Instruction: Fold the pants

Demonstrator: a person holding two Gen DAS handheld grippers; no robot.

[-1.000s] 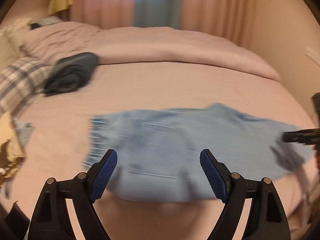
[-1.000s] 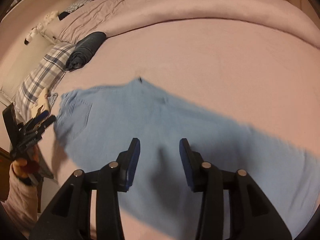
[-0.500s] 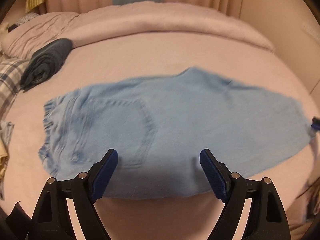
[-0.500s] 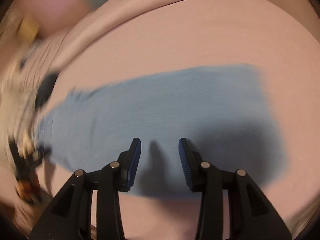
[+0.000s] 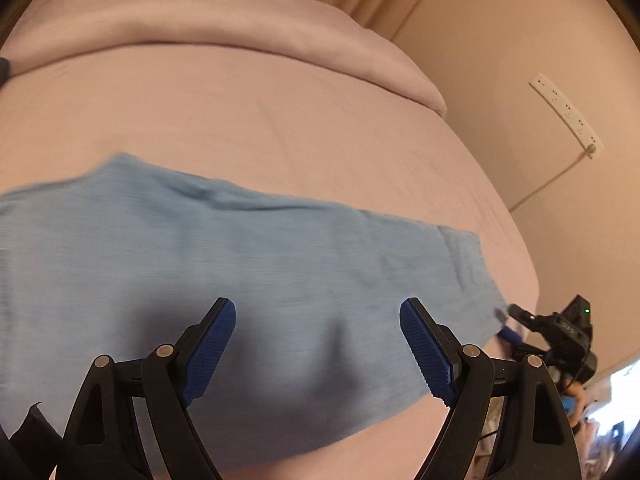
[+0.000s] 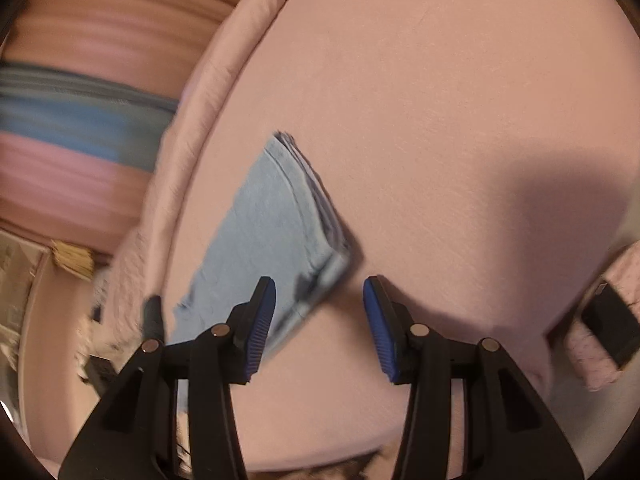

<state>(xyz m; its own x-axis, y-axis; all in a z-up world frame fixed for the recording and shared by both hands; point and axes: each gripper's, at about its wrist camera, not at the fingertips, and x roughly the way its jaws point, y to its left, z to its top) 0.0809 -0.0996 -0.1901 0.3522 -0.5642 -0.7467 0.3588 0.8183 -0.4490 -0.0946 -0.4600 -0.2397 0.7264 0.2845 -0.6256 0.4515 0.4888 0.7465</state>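
Pants, light blue denim, spread flat across pink bed, legs stacked one on the other, hem end lying toward right-hand edge of mattress. Left gripper hovering over mid-leg, blue pads wide apart, holding nothing; shadow on cloth below suggesting little height, contact not confirmed. Right gripper likewise spread and empty, poised just above near corner of hem, left finger over denim, right finger over bare sheet. Seen from left wrist view, right gripper sitting right at hem corner. Step in hand, by judgement: taking hold of leg ends for fold toward waistband. To do well: lower right tool until one pad slides under stacked hem layers and other lands on top, then close on all layers together, not top layer alone; several hem edges visible there, fanned slightly, so easy to miss bottom ones. Bring left tool to far hem corner or pin mid-leg as crease line, whichever keeps fabric taut. Lift low, carry straight along leg axis, keep both corners level to avoid skewed fold. Motion blur in both views, so exact edge alignment hard to judge. Power strip on wall and curtains well apart, no obstruction.
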